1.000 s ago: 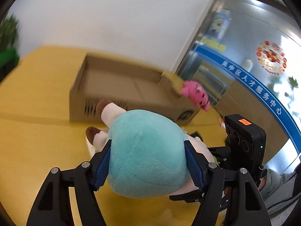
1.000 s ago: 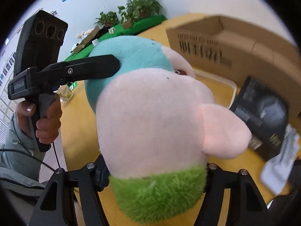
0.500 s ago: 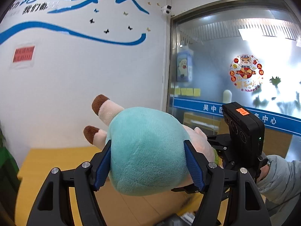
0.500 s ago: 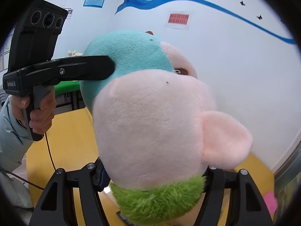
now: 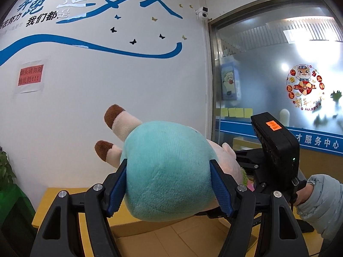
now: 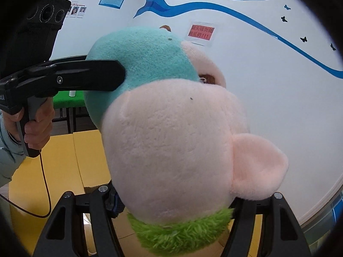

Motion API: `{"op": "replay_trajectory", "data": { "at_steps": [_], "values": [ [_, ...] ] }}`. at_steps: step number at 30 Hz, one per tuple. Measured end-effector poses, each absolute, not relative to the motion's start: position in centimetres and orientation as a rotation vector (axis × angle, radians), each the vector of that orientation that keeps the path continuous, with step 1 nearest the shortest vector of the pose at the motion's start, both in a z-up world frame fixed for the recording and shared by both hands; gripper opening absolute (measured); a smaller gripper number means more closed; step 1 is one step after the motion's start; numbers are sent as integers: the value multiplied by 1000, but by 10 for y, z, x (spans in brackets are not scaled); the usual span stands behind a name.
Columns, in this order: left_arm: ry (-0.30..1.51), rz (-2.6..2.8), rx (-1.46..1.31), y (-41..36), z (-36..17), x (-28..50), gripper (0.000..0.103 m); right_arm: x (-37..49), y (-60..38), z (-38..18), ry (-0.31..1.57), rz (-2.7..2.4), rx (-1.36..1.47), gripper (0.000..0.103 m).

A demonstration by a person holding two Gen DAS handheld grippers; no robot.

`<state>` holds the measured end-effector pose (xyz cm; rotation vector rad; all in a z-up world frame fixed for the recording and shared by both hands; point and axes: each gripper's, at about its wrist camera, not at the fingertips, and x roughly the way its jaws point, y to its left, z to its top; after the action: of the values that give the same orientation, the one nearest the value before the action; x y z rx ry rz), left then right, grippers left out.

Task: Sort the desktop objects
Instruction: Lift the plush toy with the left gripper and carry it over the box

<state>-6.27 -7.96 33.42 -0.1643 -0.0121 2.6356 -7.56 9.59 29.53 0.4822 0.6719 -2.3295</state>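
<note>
A plush pig toy with a teal body (image 5: 169, 169), pink head (image 6: 171, 150) and green fuzzy collar is held in the air by both grippers. My left gripper (image 5: 169, 186) is shut on its teal body, blue pads pressed into both sides. My right gripper (image 6: 173, 199) is shut on its head near the green collar. The left gripper's finger (image 6: 85, 77) shows pressed against the teal body in the right wrist view. The right gripper's body (image 5: 276, 150) shows behind the toy in the left wrist view. An open cardboard box (image 5: 171, 239) lies below the toy.
The yellow table (image 6: 64, 160) lies below. A white wall with blue lettering (image 5: 96, 0) stands ahead and a glass partition (image 5: 278, 75) at the right. A green plant (image 5: 5, 171) is at the far left.
Both grippers have lifted the plush pig high off the table and tilted upward. The views now face the wall, and the cardboard box has dropped to the bottom of the left wrist view.
</note>
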Motion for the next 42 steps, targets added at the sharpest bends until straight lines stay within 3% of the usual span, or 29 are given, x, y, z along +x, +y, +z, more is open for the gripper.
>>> {"op": "replay_trajectory", "data": {
  "at_steps": [10,18,29,32,34,39,41,42],
  "values": [
    [-53,2643,-414,-77,252,-169,75,-177,89,208,612,-2276,619,68],
    [-75,2621,-756,-72,146,-250,75,-259,82,89,563,-2215,861,68],
    [-141,2565,-1230,-84,32,-276,75,-288,50,-40,587,-2137,1194,73],
    [-286,2541,-1282,-100,24,-278,75,-283,54,-39,594,-2130,1198,75],
    [-251,2589,-1323,-101,22,-278,70,-280,59,-33,564,-2109,1205,76],
    [-232,2591,-1327,-98,21,-271,70,-278,90,-7,342,-2078,1182,76],
    [-236,2591,-1329,-96,19,-272,70,-282,100,-4,256,-2076,1173,73],
    [-229,2591,-1326,-95,20,-271,72,-294,101,-7,257,-2083,1181,66]
  ]
}}
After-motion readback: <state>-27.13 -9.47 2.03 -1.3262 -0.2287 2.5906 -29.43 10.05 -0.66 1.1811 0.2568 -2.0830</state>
